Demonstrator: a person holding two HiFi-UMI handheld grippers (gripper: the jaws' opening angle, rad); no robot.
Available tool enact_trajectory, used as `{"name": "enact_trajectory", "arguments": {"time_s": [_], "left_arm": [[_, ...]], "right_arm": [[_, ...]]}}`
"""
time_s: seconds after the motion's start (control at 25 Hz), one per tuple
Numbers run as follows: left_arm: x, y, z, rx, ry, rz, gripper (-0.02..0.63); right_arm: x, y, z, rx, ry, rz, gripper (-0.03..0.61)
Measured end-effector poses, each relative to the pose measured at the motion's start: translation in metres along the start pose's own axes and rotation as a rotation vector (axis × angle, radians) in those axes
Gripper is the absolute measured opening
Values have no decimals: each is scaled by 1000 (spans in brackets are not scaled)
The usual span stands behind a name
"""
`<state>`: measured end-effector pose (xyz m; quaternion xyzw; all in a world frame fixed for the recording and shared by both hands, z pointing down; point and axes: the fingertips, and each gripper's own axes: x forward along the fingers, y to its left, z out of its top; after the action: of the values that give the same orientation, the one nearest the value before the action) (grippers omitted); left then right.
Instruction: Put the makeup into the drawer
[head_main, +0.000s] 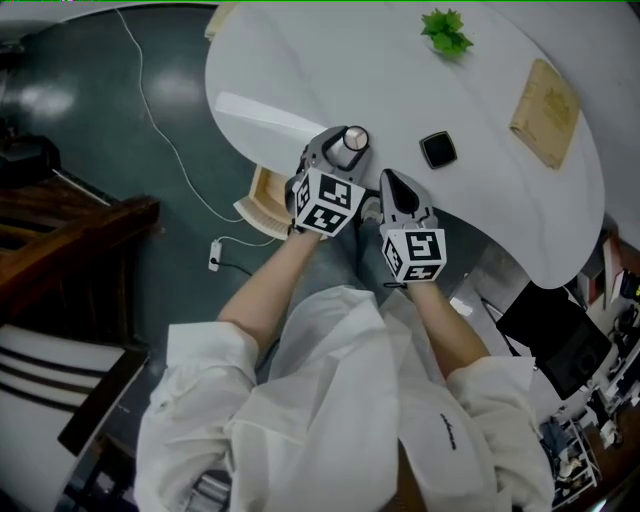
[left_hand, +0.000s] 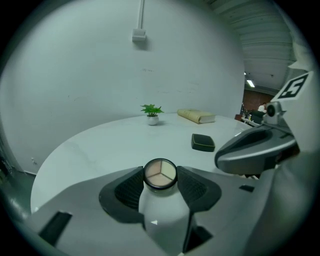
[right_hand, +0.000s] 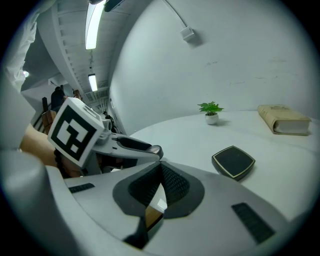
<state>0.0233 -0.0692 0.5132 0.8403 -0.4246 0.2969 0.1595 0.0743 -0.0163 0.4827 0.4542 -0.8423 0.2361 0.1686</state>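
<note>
Left claw (left_hand: 160, 176) grips round compact (head_main: 355, 138), right claw (right_hand: 160, 170) pinched shut and empty; black compact (head_main: 437, 149) sits on desk (head_main: 400, 80), neither in drawer (head_main: 263, 205) yet.

**White table, things set around a compact**

The table (head_main: 330, 60) is white, rounded and faintly veined. A black square compact (head_main: 438, 149) lies flat close to its near edge. Beyond the compact, toward the far edge, a small green plant (head_main: 446, 32) stands in a white pot. To the compact's right, well apart, lies a closed tan book (head_main: 545, 112). Near the compact's left, a round palette (head_main: 355, 139) sits between the left gripper's (left_hand: 160, 175) pads; whether it rests on the table is unclear. Further left, a wooden drawer (head_main: 262, 205) juts from under the edge.
</note>
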Motion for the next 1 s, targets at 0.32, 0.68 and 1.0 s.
{"name": "enact_trajectory", "arguments": {"time_s": [0.32,0.68,1.0], "left_arm": [[-89,-21,-43,136,11,-113,222],[-117,-26,-120,187,140,-162,222],[-83,-19,-161,251,205,-220,222]], "right_arm": [[2,61,-25,-57,59,147,18],[21,112,-71,-134,165,266,18],[53,118,-113,-175,244,250,18]]}}
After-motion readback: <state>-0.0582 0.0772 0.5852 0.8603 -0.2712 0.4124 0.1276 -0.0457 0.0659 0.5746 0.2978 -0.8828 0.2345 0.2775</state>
